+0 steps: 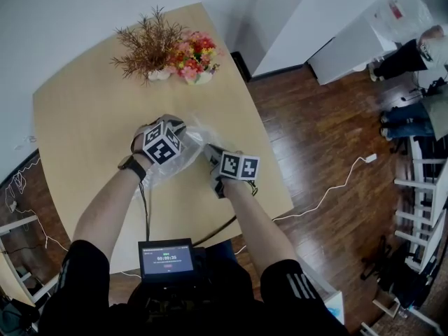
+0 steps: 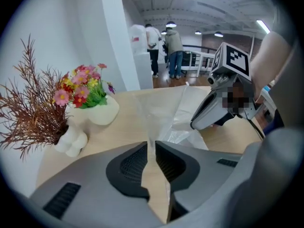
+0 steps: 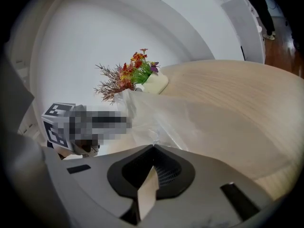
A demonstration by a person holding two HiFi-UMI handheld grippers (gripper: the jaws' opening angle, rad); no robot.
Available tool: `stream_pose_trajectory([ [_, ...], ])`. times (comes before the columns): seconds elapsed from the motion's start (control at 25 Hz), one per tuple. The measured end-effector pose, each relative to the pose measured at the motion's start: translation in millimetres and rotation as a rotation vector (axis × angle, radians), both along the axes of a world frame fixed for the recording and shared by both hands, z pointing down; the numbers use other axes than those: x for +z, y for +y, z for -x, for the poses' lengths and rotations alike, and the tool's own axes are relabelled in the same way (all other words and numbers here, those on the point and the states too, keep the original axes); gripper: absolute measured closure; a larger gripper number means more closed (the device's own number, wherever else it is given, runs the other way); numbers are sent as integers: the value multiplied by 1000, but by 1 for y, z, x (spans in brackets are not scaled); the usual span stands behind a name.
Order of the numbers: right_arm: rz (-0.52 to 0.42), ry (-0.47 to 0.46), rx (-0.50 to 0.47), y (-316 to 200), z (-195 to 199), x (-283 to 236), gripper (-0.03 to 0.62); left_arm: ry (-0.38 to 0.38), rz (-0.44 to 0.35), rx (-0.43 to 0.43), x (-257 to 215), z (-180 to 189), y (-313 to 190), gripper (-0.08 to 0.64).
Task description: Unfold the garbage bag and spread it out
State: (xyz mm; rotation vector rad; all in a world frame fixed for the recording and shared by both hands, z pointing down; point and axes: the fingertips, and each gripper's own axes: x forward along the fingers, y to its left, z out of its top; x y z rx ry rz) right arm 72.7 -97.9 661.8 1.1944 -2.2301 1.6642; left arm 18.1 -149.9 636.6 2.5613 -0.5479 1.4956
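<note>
Head view: shows thin, clear, crinkled garbage bag [image 1: 190, 148] bunched on the pale wood-grain table [image 1: 84, 117], between left gripper [image 1: 171, 126] and right gripper [image 1: 211, 154]. Sits well short of the spiky dried sprigs and flowers [image 1: 168, 51].

Left gripper view: shows smooth grey jaws with ribbed black pads almost together, pinching a glossy fold of the film that rises straight from the tips.

Right gripper view: shows jaws closed, clamped on a wrinkled corner of the film, with the rest draped over the tabletop.

garbage bag [image 1: 190, 144] on table [image 1: 84, 110], between left gripper [image 2: 151, 144] and right gripper [image 3: 153, 147] | flowers [image 1: 175, 51] behind, seemingly near edge
</note>
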Motion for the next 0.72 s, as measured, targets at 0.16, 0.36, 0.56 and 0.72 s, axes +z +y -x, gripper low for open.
stream_pose_trajectory([
  [0.16, -15, -7, -1, -1, 1, -6, 589, 45, 43, -37, -9, 7, 9, 441],
  [0.36, -15, -4, 4, 0, -2, -9, 589, 124, 155, -86, -15, 19, 34, 428],
  [0.56, -23, -4, 7, 1, -5, -13, 589, 307, 432, -140, -12, -10, 79, 428],
  [0.72, -30, -1, -7, 3, -3, -16, 589, 373, 515, -182, -9, -39, 86, 430],
])
